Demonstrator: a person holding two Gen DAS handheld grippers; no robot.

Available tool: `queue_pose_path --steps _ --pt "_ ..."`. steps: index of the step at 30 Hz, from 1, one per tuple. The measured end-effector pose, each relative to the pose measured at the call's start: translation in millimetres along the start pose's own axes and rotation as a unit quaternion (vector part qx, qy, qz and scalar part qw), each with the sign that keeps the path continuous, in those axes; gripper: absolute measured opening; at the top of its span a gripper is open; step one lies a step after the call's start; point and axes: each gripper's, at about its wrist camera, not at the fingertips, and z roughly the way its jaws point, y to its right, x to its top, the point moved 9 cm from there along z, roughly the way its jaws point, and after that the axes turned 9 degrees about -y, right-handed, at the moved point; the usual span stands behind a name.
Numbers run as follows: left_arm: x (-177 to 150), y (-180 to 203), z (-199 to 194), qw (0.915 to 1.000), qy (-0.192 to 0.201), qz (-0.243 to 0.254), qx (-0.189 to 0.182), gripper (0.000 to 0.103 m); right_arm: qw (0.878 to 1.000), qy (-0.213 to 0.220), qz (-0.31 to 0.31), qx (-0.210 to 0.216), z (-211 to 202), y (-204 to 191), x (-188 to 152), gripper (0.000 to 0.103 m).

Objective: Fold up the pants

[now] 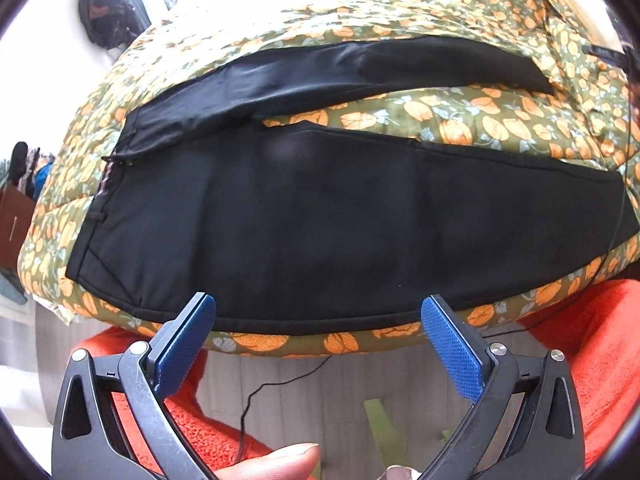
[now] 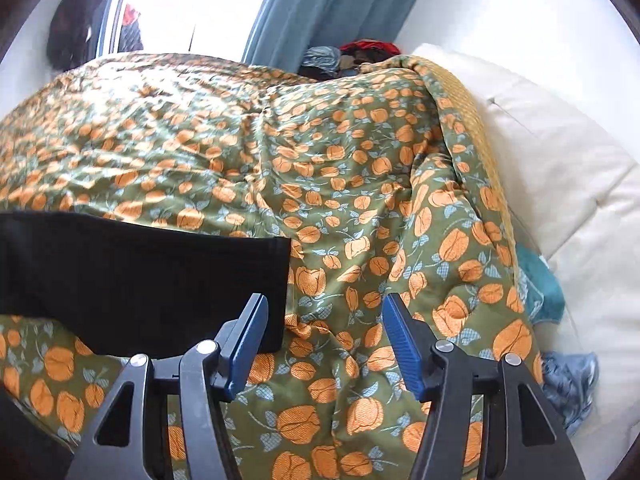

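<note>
Black pants (image 1: 340, 224) lie spread flat on a green quilt with orange flowers (image 1: 460, 120). Their waist is at the left and both legs run to the right, the far leg (image 1: 360, 68) apart from the near one. My left gripper (image 1: 318, 308) is open and empty, its blue pads just above the near edge of the near leg. In the right wrist view the hem end of a leg (image 2: 160, 280) lies at the left. My right gripper (image 2: 324, 306) is open and empty, its left pad (image 2: 246, 344) over the hem corner.
The quilt (image 2: 340, 200) covers a bed. A white pillow (image 2: 560, 168) and blue cloth (image 2: 572, 384) lie at the right. An orange fleece (image 1: 592, 352) and a thin black cable (image 1: 280, 384) lie below the bed edge. A blue curtain (image 2: 320, 4) hangs behind.
</note>
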Motion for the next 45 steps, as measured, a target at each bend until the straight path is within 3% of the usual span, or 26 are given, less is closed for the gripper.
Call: queue_pose_path --steps 2,5,10,11,13,14,15,17,19,22,25,27,31,32,34,36,37,39,41,43,45 --pt "10.2 -8.8 13.5 0.9999 -0.011 -0.003 0.011 0.103 0.998 -0.001 0.024 0.065 -2.7 -20.2 -35.9 0.064" --pt "52.2 -31.2 23.1 0.9993 0.015 -0.010 0.034 0.103 0.989 -0.019 0.040 0.139 -9.6 -67.3 -111.7 0.064" --pt "176.5 -93.0 51.6 0.9909 0.082 -0.088 0.060 0.103 0.979 -0.030 0.084 0.183 -22.2 -117.2 -213.4 0.065" --pt "197.7 -109.3 66.0 0.9873 0.085 -0.107 0.080 0.103 0.979 -0.029 0.092 0.182 -22.9 -122.1 -225.3 0.066" --pt "217.5 -147.5 108.9 0.9755 0.052 -0.135 0.166 0.103 0.978 -0.048 0.103 0.176 -15.3 -127.1 -243.5 0.074" --pt "213.8 -166.2 136.5 0.9676 0.012 -0.143 0.208 0.103 0.978 -0.055 0.104 0.173 -12.5 -127.9 -246.4 0.074" --pt "206.1 -180.5 159.6 0.9645 -0.017 -0.154 0.214 0.103 0.979 -0.053 0.102 0.170 -10.3 -127.0 -245.1 0.075" --pt "196.9 -194.2 169.9 0.9712 -0.004 -0.190 0.144 0.103 0.981 -0.057 0.089 0.161 -2.3 -125.6 -243.2 0.085" --pt "190.1 -202.1 154.9 0.9675 0.000 -0.202 0.152 0.103 0.983 -0.063 0.087 0.151 6.9 -124.4 -245.7 0.088" --pt "182.1 -180.8 119.4 0.9717 0.041 -0.179 0.149 0.102 0.983 -0.053 0.094 0.149 8.0 -127.5 -245.7 0.095" --pt "156.4 -121.5 87.2 0.9827 0.080 -0.121 0.115 0.102 0.988 -0.056 0.079 0.123 2.8 -131.3 -242.6 0.095" --pt "131.8 -66.4 73.1 0.9900 0.090 -0.082 0.072 0.102 0.989 -0.037 0.074 0.120 -18.4 -135.7 -235.4 0.095" --pt "86.1 61.3 74.7 0.9969 0.076 0.021 -0.005 0.103 0.983 0.009 0.015 0.183 -70.5 -188.1 -229.6 0.095" --pt "77.2 87.9 81.5 0.9962 0.071 0.049 -0.008 0.103 0.979 0.002 -0.002 0.204 -76.0 -207.7 -234.0 0.095" --pt "58.6 130.8 95.1 0.9936 0.062 0.092 0.021 0.103 0.971 -0.020 -0.035 0.237 -78.2 -242.8 -248.9 0.095" --pt "53.8 143.9 107.7 0.9920 0.071 0.097 0.038 0.103 0.970 -0.040 -0.071 0.231 -72.5 -261.6 -263.6 0.095" --pt "53.8 143.1 109.7 0.9930 0.074 0.088 0.022 0.103 0.971 -0.049 -0.092 0.216 -67.8 -263.8 -269.7 0.095" --pt "51.0 128.9 110.3 0.9963 0.058 0.064 -0.001 0.103 0.978 -0.052 -0.106 0.173 -58.9 -247.6 -273.1 0.095" --pt "54.2 110.0 109.3 0.9980 0.044 0.046 -0.006 0.103 0.987 -0.064 -0.062 0.135 -45.4 -204.6 -276.1 0.095" --pt "57.8 88.0 112.5 0.9990 0.036 0.026 0.000 0.103 0.989 -0.082 0.042 0.111 -26.5 -144.0 -282.4 0.101" --pt "57.4 74.1 115.2 0.9996 0.028 0.004 0.005 0.103 0.980 -0.094 0.147 0.099 -12.3 -90.2 -292.7 0.101"
